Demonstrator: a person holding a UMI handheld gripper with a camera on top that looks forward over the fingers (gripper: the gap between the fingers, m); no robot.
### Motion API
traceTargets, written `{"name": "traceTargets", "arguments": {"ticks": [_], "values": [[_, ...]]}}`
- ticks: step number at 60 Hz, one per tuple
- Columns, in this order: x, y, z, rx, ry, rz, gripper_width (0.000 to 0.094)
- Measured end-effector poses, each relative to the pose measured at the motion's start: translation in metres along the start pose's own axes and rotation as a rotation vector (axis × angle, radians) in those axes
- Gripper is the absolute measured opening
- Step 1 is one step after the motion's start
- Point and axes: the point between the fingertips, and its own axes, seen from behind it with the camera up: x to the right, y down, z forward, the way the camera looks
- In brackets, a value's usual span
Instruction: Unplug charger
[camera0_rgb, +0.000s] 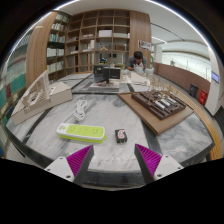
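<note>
A lime-green power strip (80, 131) lies on the marbled table (60, 150), ahead of my left finger. A white charger (80, 110) stands just behind the strip's far side; whether it sits in a socket is too small to tell. A small black object with a pink spot (121, 135) rests ahead, roughly between the fingers' lines. My gripper (113, 153) hovers over the near table edge, open, its magenta pads (77, 158) wide apart with nothing between them. The strip is a short way beyond the fingertips.
A wooden tray (166, 112) holding several dark items lies to the right. A white rack-like object (36, 97) stands on the left. Farther back are a dark box (106, 74), bookshelves (100, 35) and a person (137, 62).
</note>
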Motion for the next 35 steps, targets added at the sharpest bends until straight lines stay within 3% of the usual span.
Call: {"name": "traceTargets", "arguments": {"ticks": [17,35], "values": [[-0.016,0.014,-0.085,0.066,-0.066,0.027,0.0851],[0.018,0.03,-0.084,0.076,-0.046,-0.006,0.0852]]}}
